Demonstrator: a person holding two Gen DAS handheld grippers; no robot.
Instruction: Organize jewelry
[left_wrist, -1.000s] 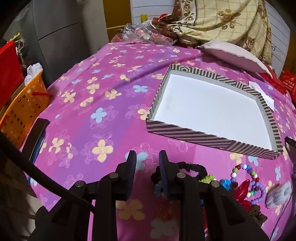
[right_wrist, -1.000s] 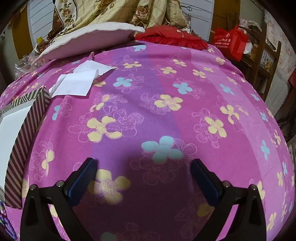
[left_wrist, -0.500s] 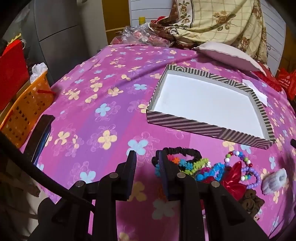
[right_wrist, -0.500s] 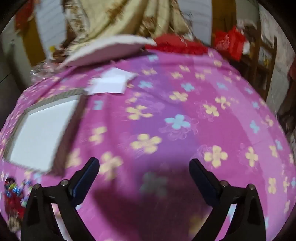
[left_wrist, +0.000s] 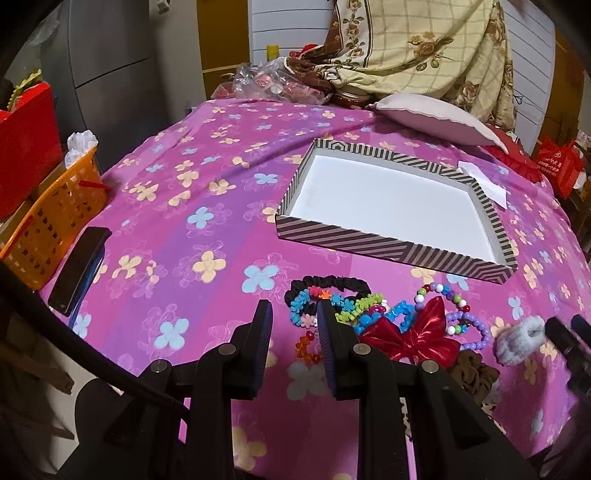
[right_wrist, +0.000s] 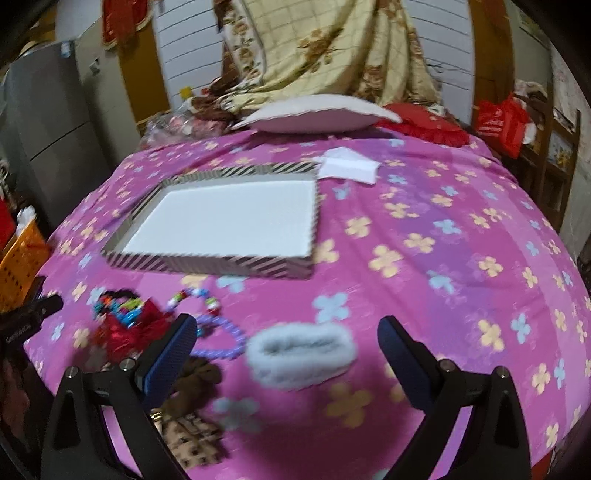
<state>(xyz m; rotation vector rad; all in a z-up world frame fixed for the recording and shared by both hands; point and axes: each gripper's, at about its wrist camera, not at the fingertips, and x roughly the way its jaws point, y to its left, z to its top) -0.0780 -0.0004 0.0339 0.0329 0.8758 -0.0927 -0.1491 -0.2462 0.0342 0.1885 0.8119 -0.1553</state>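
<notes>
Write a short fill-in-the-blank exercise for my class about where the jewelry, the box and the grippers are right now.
1. The striped box holds ____ pieces of jewelry.
2. The fluffy grey scrunchie lies on the floral cloth in front of the ____ gripper, whose fingers are spread wide.
3. The shiny bow beside the beaded bracelets is ____ in colour.

Missing words: no; right; red

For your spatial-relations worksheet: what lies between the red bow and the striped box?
In the left wrist view, a multicoloured bead bracelet lies between the red bow and the striped box, then bare pink floral cloth.
</notes>
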